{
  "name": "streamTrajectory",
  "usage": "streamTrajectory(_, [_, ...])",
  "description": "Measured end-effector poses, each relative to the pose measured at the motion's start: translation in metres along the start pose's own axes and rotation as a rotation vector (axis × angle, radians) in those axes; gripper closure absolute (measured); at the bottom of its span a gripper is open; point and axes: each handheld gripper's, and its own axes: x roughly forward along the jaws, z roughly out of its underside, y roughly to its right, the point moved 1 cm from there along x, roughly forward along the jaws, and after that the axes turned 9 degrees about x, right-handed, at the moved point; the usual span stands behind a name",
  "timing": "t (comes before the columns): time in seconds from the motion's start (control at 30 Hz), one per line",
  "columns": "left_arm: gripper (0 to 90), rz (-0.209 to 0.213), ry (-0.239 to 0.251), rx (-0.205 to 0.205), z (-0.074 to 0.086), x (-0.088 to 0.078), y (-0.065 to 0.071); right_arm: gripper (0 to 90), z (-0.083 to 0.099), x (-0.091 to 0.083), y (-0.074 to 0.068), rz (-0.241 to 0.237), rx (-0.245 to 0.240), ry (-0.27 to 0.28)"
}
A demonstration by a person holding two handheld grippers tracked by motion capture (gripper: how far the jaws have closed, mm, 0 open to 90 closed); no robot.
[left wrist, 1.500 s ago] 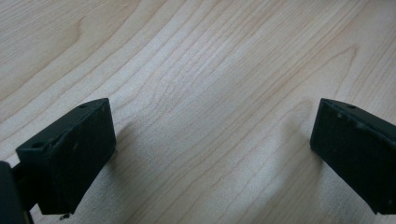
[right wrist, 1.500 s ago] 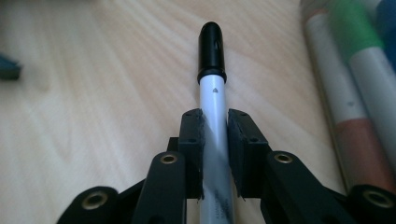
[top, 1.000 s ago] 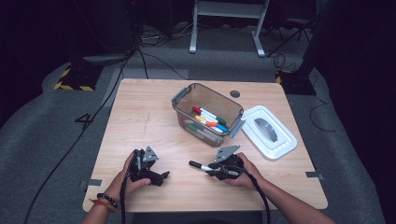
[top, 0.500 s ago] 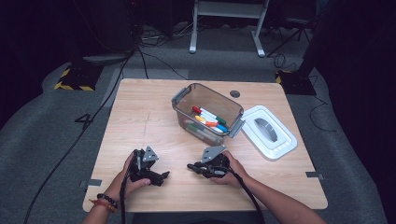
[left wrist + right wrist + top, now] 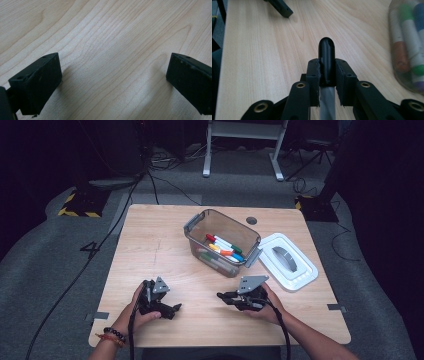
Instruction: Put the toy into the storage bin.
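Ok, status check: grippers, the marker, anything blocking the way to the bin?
Right gripper shut on black-capped marker, off the table. Left gripper open, empty, low over the wood. Marker bin open, lid beside it; path clear.

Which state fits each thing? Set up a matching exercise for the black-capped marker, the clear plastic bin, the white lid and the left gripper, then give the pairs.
Things:
1. black-capped marker with a grey barrel
2. clear plastic bin with grey handles
3. white rectangular lid with a grey handle
4. left gripper

States:
A. lying flat on the wooden table, right of the bin
B. jaws wide apart over bare wood
C. clamped between the jaws of the right gripper
D. holding several coloured markers

Pairs: 1-C, 2-D, 3-A, 4-B
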Motion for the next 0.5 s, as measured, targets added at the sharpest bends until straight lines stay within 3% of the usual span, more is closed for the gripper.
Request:
streamTrajectory(0.17, [0.5, 0.0, 0.0, 0.0, 0.0, 0.0, 0.0, 75.1, -0.002, -0.017, 0.001, 0.007, 0.011, 0.053])
streamTrajectory(0.27, [0.4, 0.0, 0.0, 0.0, 0.0, 0.0, 0.0, 75.1, -0.003, -0.036, 0.0, 0.011, 0.016, 0.094])
streamTrajectory(0.47, [0.5, 0.0, 0.0, 0.0, 0.0, 0.0, 0.0, 75.1, -0.003, -0.056, 0.002, 0.028, 0.022, 0.132])
streamTrajectory(0.5, [0.5, 0.0, 0.0, 0.0, 0.0, 0.0, 0.0, 75.0, -0.004, -0.067, 0.005, 0.038, 0.028, 0.155])
